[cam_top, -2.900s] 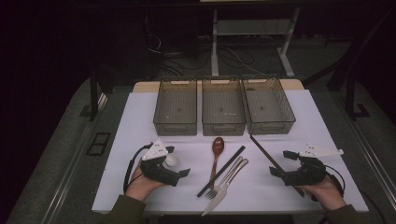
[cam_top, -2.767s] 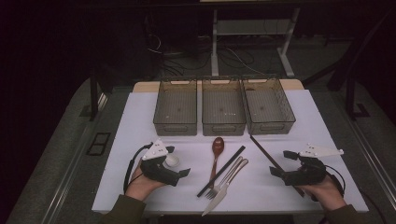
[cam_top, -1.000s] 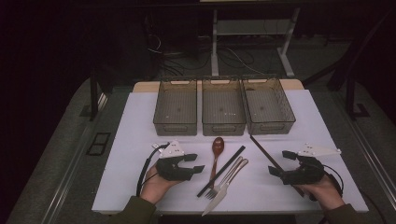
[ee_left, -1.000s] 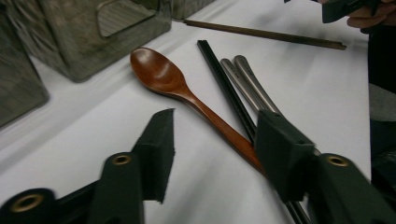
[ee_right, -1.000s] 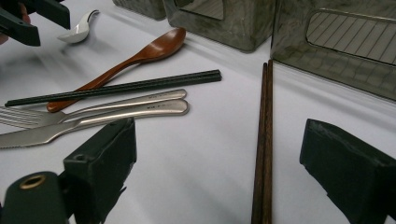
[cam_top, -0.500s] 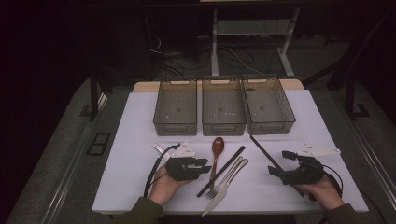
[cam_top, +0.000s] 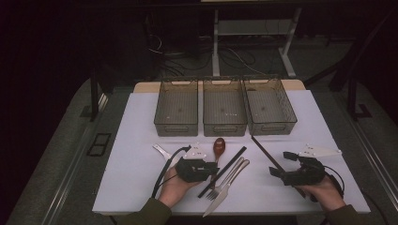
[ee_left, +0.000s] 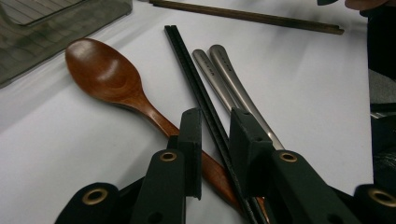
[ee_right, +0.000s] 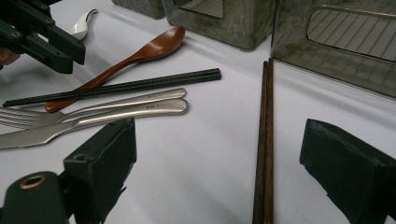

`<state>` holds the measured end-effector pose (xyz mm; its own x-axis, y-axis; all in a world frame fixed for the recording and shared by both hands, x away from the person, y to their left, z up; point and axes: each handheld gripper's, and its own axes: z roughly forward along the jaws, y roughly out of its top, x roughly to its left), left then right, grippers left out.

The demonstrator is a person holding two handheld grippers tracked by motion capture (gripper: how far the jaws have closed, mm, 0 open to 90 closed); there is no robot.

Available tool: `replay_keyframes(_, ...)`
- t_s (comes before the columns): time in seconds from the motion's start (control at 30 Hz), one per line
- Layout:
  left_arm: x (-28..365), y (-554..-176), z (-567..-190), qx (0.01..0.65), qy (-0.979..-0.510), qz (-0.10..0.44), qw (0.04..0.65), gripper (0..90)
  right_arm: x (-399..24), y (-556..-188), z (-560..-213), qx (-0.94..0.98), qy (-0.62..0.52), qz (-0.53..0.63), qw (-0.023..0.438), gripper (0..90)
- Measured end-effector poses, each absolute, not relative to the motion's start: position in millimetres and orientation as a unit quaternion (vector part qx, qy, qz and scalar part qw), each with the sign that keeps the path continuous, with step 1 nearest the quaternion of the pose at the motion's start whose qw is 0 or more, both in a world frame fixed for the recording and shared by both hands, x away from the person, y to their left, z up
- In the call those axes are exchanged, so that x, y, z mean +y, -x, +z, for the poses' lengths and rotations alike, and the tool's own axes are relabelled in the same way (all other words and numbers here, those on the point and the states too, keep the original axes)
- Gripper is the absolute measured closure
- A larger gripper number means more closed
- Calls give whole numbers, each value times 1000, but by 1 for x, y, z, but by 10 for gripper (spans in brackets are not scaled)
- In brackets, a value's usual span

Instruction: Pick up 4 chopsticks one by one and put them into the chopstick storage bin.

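On the white surface (cam_top: 141,140), the left hand-held gripper (ee_left: 215,135) has just been closing, its jaws now narrow astride the black chopsticks (ee_left: 196,84) lying beside the wooden spoon (ee_left: 107,77), while the right hand-held gripper (ee_right: 217,154) stands wide open, holding nothing, by the brown chopsticks (ee_right: 265,140).

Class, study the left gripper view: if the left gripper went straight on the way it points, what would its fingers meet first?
Probably the black chopsticks, which run up between the left gripper's fingers; the wooden spoon's handle lies right beside them, so depth leaves some doubt.
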<state>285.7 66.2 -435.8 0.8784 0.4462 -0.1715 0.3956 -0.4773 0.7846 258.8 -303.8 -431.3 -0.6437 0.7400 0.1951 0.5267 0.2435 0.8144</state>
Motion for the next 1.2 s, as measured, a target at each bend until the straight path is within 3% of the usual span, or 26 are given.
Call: replay_keyframes(1.2, 51, -283, -446, 240, -878, 39, 411, 766, -305, -259, -431, 779, -408, 462, 117, 105)
